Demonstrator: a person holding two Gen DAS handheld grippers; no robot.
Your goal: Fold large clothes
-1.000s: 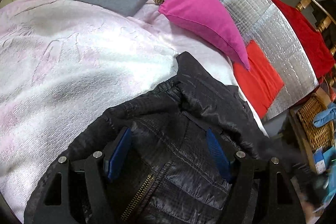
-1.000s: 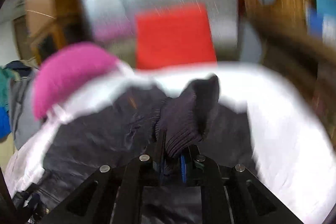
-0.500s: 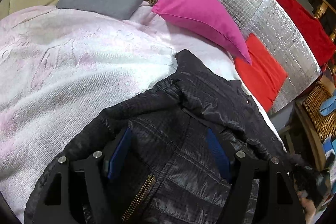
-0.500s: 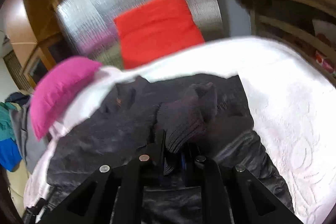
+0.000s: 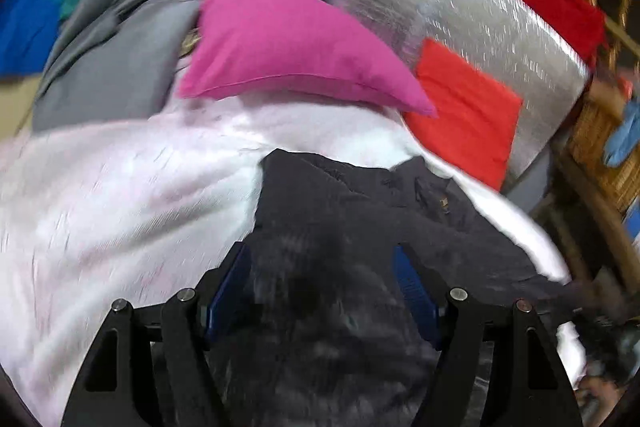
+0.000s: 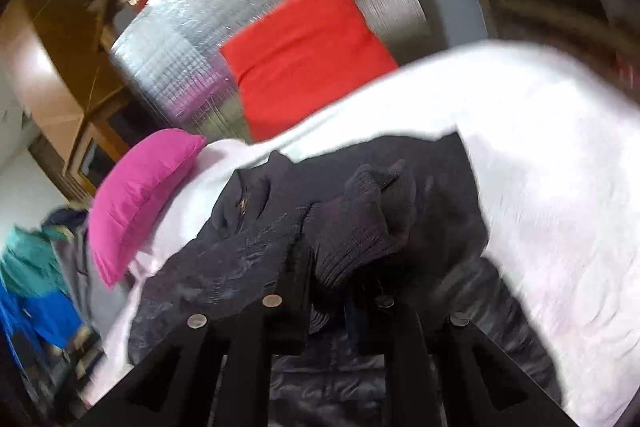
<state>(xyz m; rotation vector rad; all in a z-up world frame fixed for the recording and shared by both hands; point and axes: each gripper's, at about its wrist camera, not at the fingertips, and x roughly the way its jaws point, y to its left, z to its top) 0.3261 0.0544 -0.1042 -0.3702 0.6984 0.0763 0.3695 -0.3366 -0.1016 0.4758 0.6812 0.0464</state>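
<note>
Black quilted jacket (image 5: 360, 227): lying mid-frame on the pale blanket (image 5: 120, 195). Your right gripper (image 6: 328, 267) is pinching its ribbed cuff (image 6: 360, 223); your left gripper (image 5: 320, 287) is hovering wide, unladen, directly over the jacket's body.

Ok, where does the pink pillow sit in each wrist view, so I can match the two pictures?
Left wrist: pink pillow upper centre, on the white blanket behind the black jacket.
Right wrist: pink pillow at left, tilted, beside the jacket.
Shared landmark: the red cloth against the silver sheet.
</note>
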